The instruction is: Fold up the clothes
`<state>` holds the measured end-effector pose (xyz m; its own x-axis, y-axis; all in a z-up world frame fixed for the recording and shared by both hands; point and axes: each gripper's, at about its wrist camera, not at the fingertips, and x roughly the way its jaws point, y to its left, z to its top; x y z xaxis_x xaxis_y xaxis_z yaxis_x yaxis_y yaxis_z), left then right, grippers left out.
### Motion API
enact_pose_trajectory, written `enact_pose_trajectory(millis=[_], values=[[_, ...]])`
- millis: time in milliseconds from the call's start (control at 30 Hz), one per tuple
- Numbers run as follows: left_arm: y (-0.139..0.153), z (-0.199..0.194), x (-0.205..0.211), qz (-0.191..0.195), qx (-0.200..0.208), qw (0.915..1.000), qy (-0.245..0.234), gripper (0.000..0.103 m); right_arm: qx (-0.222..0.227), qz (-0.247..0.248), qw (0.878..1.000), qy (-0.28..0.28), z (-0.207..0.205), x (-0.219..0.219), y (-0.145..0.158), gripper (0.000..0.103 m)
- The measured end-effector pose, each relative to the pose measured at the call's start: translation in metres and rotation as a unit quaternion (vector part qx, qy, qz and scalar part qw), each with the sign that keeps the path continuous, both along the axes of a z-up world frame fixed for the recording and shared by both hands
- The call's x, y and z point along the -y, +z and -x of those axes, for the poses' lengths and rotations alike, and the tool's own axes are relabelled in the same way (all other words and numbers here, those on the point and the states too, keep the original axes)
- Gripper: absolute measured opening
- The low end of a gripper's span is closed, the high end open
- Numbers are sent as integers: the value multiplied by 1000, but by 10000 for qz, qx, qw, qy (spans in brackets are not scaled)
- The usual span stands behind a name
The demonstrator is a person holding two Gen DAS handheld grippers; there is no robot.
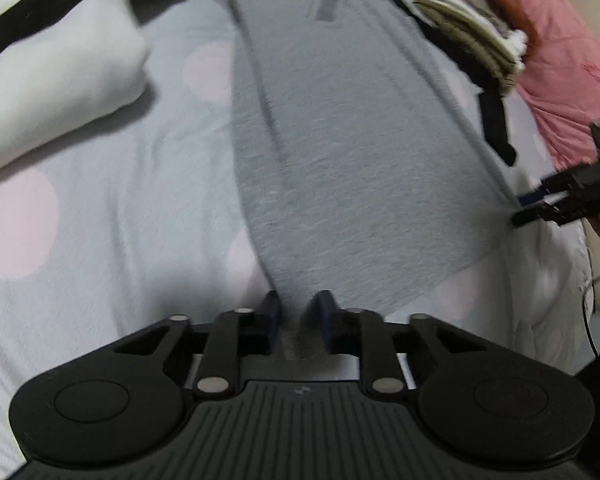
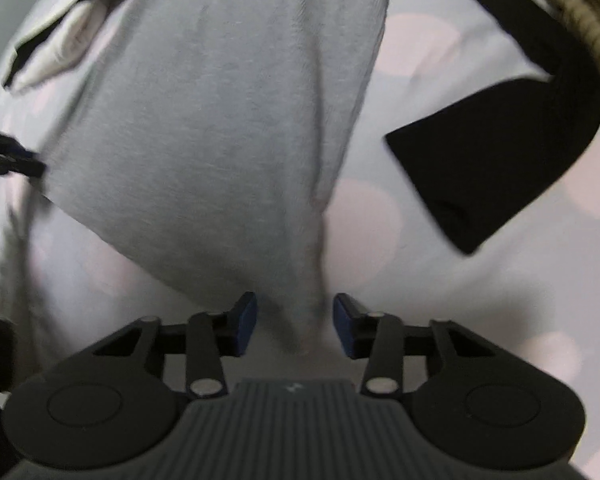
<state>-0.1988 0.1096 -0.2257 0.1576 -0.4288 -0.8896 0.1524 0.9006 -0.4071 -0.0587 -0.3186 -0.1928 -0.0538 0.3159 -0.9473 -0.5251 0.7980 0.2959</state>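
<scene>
The left gripper (image 1: 296,312) has its jaws clenched on the near left corner of the grey garment (image 1: 340,168), while the right gripper (image 2: 295,322) holds its jaws released, the garment's near right corner lying loose between them. The garment stretches away from both across the bed (image 1: 112,208), whose pale sheet has pink dots. White cloth (image 1: 56,92) lies left; folded clothes (image 1: 472,44) sit far right beside a black piece (image 2: 496,168).
</scene>
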Motion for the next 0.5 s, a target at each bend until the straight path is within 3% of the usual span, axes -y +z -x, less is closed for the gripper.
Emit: enact_pose_trajectory(millis=[33, 67, 100, 333, 500], values=[[-1, 0, -3, 59, -46, 10000, 49, 2, -1, -63, 10000, -77, 1, 1, -1, 33], [0, 0, -7, 128, -86, 9998, 86, 0, 9, -72, 9999, -107, 1, 1, -2, 13], [1, 0, -9, 228, -116, 9996, 86, 0, 19, -59, 9999, -92, 1, 1, -2, 5], [26, 1, -36, 1408, -23, 9900, -125, 0, -447, -912, 9947, -165, -8, 25, 25, 4], [43, 6, -49, 2124, -100, 9758, -507, 0, -732, -1368, 9879, -3, -10, 43, 57, 4]])
